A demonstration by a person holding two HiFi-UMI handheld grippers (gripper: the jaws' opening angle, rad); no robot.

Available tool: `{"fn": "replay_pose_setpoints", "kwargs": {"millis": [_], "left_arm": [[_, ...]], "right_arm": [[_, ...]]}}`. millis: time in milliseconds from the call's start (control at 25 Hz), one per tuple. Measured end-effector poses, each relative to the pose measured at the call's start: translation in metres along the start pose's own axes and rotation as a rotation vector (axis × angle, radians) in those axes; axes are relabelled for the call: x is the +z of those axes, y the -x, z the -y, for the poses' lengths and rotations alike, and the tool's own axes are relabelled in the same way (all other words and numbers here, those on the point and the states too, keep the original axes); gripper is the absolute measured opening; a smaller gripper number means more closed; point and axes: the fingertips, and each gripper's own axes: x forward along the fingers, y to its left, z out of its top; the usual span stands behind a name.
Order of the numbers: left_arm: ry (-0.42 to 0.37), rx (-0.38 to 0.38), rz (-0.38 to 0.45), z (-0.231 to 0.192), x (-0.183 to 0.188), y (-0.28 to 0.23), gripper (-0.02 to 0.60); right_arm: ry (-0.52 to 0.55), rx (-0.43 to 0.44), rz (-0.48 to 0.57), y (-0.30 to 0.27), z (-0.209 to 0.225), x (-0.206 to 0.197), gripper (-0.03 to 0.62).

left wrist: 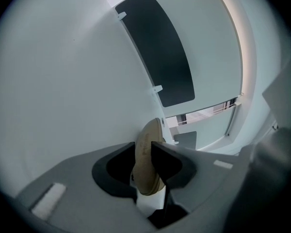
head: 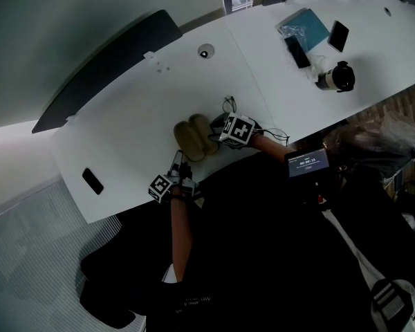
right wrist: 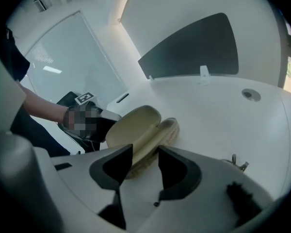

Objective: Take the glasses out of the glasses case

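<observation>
Open tan hard-shell glasses case (right wrist: 136,125) pinched at its edge by left gripper (left wrist: 146,154) — likely for steadying; right gripper (right wrist: 145,155) unclenched, empty — just beside.

We see broad, bare white tabletop (head: 124,116) left of and beyond the open tan hard-shell glasses case (head: 194,138), free up to the dark grey divider panel (head: 111,68). Round the case it is tight. The left gripper (left wrist: 148,165) clamps its fingers on one shell, the right gripper (right wrist: 144,165) hangs just beside it with fingers apart, and thin black-framed glasses (head: 229,105) lie just beyond. A flat black phone (head: 92,180) lies well apart at the left.
</observation>
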Motion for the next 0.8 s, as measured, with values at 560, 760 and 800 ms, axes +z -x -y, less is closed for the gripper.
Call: {"fn": "replay_pose_setpoints", "kwargs": {"millis": [560, 760, 800], "left_arm": [[-0.136, -0.086, 0.013, 0.053, 0.002, 0.006, 0.114], [-0.168, -0.116, 0.028, 0.076, 0.008, 0.006, 0.115], [-0.165, -0.128, 0.033, 0.080, 0.009, 0.006, 0.115]], "right_arm": [[-0.359, -0.364, -0.015, 0.063, 0.086, -0.048, 0.186], [-0.443, -0.327, -0.035, 0.053, 0.087, -0.065, 0.184], [-0.445, -0.324, -0.037, 0.051, 0.088, -0.065, 0.184]]}}
